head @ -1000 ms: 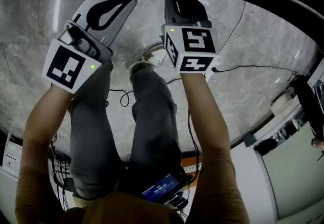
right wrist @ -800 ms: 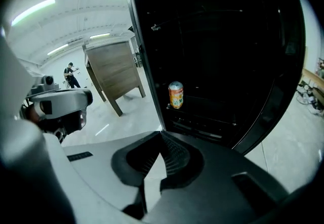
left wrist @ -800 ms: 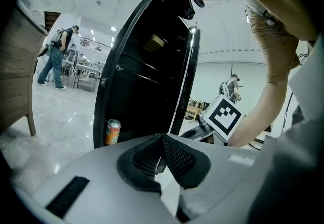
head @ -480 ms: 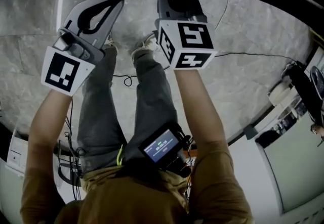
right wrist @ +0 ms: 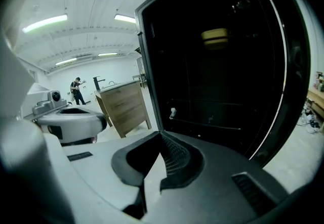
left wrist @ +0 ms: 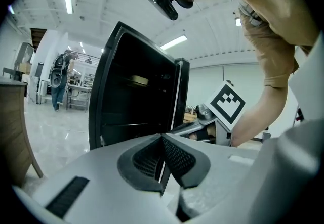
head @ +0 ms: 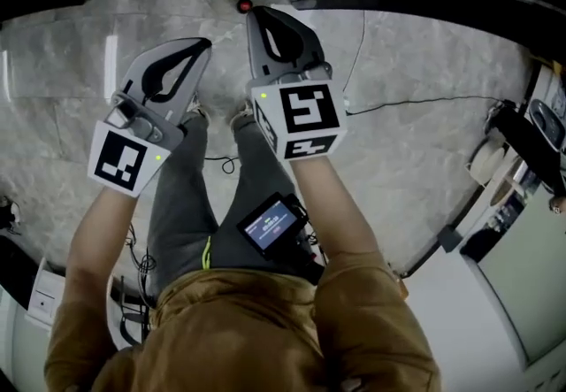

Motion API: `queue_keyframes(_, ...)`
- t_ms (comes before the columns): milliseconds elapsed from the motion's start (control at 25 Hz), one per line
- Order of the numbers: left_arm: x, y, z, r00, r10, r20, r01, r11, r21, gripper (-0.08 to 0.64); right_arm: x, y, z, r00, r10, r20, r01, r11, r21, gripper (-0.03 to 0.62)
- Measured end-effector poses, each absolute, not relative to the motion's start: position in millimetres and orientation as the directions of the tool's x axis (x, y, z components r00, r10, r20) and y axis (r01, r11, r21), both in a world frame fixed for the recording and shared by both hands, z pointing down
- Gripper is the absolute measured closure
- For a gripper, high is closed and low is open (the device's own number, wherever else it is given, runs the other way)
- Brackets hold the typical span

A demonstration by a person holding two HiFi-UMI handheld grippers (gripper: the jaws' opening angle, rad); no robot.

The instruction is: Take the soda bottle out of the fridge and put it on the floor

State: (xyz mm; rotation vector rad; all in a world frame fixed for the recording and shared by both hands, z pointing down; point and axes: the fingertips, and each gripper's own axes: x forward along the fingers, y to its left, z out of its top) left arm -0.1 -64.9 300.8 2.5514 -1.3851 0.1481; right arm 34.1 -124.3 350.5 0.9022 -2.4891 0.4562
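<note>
**Before the open fridge (right wrist: pixel 217 76) — both grippers empty**

In front of the fridge, the left gripper (head: pixel 202 47) and right gripper (head: pixel 258 17) are closed on nothing. Nearer the fridge's foot, just past the right gripper's tip, a red cap marks what is probably the soda bottle (head: pixel 244 5) — upright on the floor (head: pixel 424 142). Inside the fridge there is one pale item (right wrist: pixel 215 38); the rest is dark.

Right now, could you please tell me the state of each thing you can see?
left claw, shut, nothing in it.
right claw, shut, nothing in it.
fridge, door open, inside dark.
soda bottle, on the floor, red cap up, clear of both claws.
</note>
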Motion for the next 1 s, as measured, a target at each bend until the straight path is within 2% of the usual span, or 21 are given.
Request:
queue_keyframes(240, 24.9, -80.7, 229.9, 0.565, -0.803, 0.191, -0.825, -0.551, 0.126, 0.558, 54.2, -139.4, 262.0, -0.699, -0.552, 0.454, -0.670, 0.727, -0.147, 0.592)
queue_keyframes(560, 57.5, -76.8, 152.3, 0.563, -0.810, 0.163, -0.826, -0.547, 0.133, 0.558, 111.6, -144.2, 188.5, -0.673, -0.613, 0.413, -0.714, 0.684, -0.148, 0.592)
queue_keyframes(1000, 42.0, -55.1, 0.0, 0.517, -0.856, -0.006, -0.855, -0.517, 0.046, 0.559, 152.3, -128.0, 46.3, -0.647, -0.725, 0.237, -0.760, 0.640, -0.118, 0.591)
